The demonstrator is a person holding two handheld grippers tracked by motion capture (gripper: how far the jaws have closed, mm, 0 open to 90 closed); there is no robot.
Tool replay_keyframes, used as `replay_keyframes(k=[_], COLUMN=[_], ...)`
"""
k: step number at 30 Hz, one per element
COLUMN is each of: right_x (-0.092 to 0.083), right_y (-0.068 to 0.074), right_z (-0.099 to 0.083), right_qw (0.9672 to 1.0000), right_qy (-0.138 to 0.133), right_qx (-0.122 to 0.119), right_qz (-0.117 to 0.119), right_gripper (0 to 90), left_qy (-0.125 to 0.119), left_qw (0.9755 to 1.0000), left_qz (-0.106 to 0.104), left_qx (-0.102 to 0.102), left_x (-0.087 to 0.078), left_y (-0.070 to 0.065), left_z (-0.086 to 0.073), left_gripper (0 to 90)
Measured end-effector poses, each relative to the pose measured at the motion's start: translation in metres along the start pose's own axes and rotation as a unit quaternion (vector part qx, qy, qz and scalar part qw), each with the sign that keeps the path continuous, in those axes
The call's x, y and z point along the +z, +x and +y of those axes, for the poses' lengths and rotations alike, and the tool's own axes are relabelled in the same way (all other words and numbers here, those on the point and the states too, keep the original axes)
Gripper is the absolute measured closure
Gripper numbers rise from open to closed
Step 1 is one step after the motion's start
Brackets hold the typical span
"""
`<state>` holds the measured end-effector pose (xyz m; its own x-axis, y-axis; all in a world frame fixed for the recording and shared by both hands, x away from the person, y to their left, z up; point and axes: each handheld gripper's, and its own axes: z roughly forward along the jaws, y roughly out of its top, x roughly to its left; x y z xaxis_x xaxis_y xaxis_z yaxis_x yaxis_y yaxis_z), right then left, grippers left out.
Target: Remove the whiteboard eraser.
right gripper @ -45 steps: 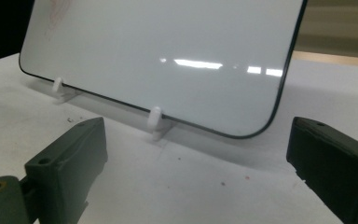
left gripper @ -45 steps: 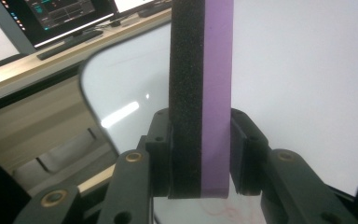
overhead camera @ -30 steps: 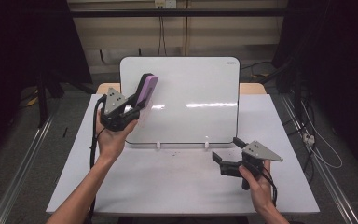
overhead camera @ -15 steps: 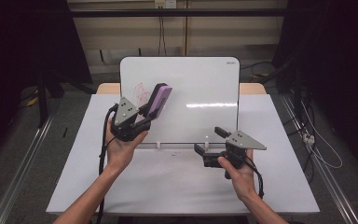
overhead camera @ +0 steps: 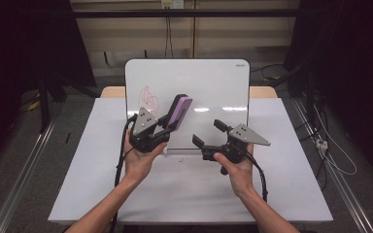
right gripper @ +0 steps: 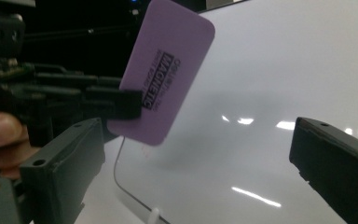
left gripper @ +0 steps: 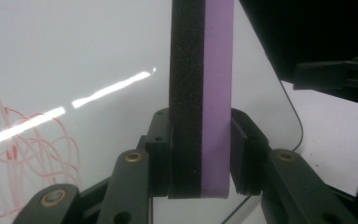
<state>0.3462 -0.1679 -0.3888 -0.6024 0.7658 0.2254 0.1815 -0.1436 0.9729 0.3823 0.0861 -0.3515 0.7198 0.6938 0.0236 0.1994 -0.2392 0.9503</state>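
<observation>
We note the left hand-held gripper (overhead camera: 167, 127) pinching the purple whiteboard eraser (overhead camera: 179, 112), long axis upright and tilted right. The red scribble (overhead camera: 149, 100) on the whiteboard (overhead camera: 213, 82) lies just left and far of it. Right hand-held gripper (overhead camera: 208, 134): spread, empty.

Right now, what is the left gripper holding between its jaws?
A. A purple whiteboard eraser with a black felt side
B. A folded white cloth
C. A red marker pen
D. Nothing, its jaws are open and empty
A: in the left gripper view the left gripper has its jaws pressed on both sides of the purple eraser, whose black felt layer faces the whiteboard with red scribbles.
</observation>
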Motion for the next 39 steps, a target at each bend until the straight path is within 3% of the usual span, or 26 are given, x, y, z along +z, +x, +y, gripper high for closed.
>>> replay_keyframes(k=[5,8,13,18,22,26,29,39], right_x=[0.014,0.022,0.033,0.040,0.047,0.051,0.051,0.054], right_y=[0.001,0.002,0.005,0.005,0.003,0.006,0.008,0.013], right_z=[-0.003,-0.001,-0.003,-0.006,-0.009,-0.013,-0.015,-0.018], right_qw=[0.9994,0.9977,0.9954,0.9904,0.9843,0.9830,0.9832,0.9815], right_qy=[-0.023,-0.039,-0.053,-0.074,-0.087,-0.089,-0.088,-0.092], right_qx=[0.027,0.053,0.075,0.114,0.151,0.159,0.158,0.168], right_qz=[0.007,0.014,0.024,0.026,0.023,0.023,0.024,0.003], right_gripper=[4.1,5.6,10.0,16.2,20.9,23.9,34.2,40.5], left_qy=[0.004,0.002,-0.003,-0.003,0.003,0.009,0.009,0.007], left_qw=[1.0000,0.9999,0.9999,0.9998,0.9997,0.9996,0.9996,0.9992], left_qz=[-0.005,-0.009,-0.010,-0.012,-0.014,-0.018,-0.018,-0.022], left_qx=[-0.002,-0.009,-0.009,-0.018,-0.018,-0.018,-0.020,-0.032], left_x=[0.003,0.004,0.002,0.003,0.005,0.008,0.010,0.011], left_y=[-0.003,-0.003,-0.003,-0.003,-0.005,-0.007,-0.008,-0.008], left_z=[-0.003,-0.003,-0.003,-0.005,-0.008,-0.010,-0.011,-0.015], left_gripper=[64.8,64.8,64.8,64.8,64.8,64.8,64.8,64.7])
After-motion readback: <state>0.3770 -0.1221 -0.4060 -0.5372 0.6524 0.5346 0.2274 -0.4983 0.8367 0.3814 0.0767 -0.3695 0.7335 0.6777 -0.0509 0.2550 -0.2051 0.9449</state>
